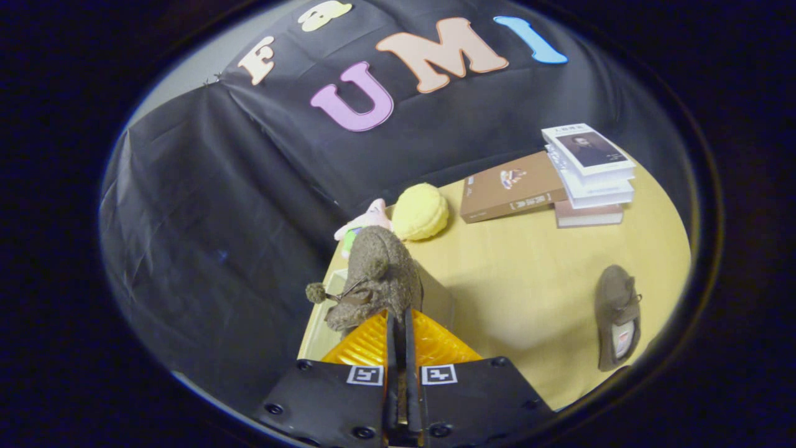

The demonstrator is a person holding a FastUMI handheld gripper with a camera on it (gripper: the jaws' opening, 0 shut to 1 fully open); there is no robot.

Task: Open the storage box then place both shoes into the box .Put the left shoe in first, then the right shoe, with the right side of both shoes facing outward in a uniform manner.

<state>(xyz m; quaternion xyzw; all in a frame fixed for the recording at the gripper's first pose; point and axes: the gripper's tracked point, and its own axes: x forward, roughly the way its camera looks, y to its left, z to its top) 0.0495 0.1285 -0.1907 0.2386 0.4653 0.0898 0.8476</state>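
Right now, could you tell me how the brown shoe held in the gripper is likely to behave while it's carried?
The brown shoe looks fuzzy and soft, so probably light and somewhat floppy. The gripper pinches only its heel edge, so the toe may sag or swing. Its pom-pom laces dangle loose and could snag on the clear box.

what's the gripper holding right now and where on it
A brown fuzzy slipper-style shoe with pompoms, pinched at its rear edge between the nearly closed fingers and held up over the clear storage box.
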